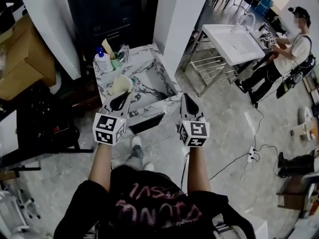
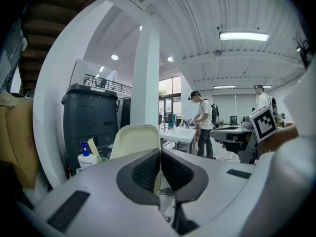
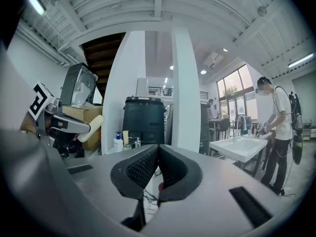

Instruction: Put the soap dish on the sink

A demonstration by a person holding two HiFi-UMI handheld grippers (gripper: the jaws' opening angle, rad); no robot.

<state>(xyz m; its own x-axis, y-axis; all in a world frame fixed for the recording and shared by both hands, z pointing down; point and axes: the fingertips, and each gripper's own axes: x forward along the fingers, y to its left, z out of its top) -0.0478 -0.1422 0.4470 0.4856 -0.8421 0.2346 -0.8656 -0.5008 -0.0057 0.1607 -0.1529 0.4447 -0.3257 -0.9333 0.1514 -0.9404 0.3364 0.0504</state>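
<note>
Fingers (image 2: 144,171) of my left gripper (image 2: 159,154) are pinched tight on the lower edge of a cream plastic soap dish (image 2: 136,139), which stands upright between them in the left gripper view. Beyond it on the left, a white pump bottle with a blue cap (image 2: 86,158) stands before a tall black bin (image 2: 89,117), next to a white square pillar (image 2: 146,78).

Through the right gripper view, my right gripper (image 3: 158,151) has its dark pads pressed together with nothing between them. At that view's left edge the soap dish pokes out of the left gripper. A white basin on a metal frame (image 3: 242,149) stands at the right, with a person (image 3: 279,127) beside it.

From the head view, I hold both grippers out side by side, apart from each other. The left one holds the soap dish over the near left part of a white grey-veined marble sink (image 1: 162,102); I cannot tell whether the dish touches it. The pump bottle stands on the sink's far left corner.
</note>
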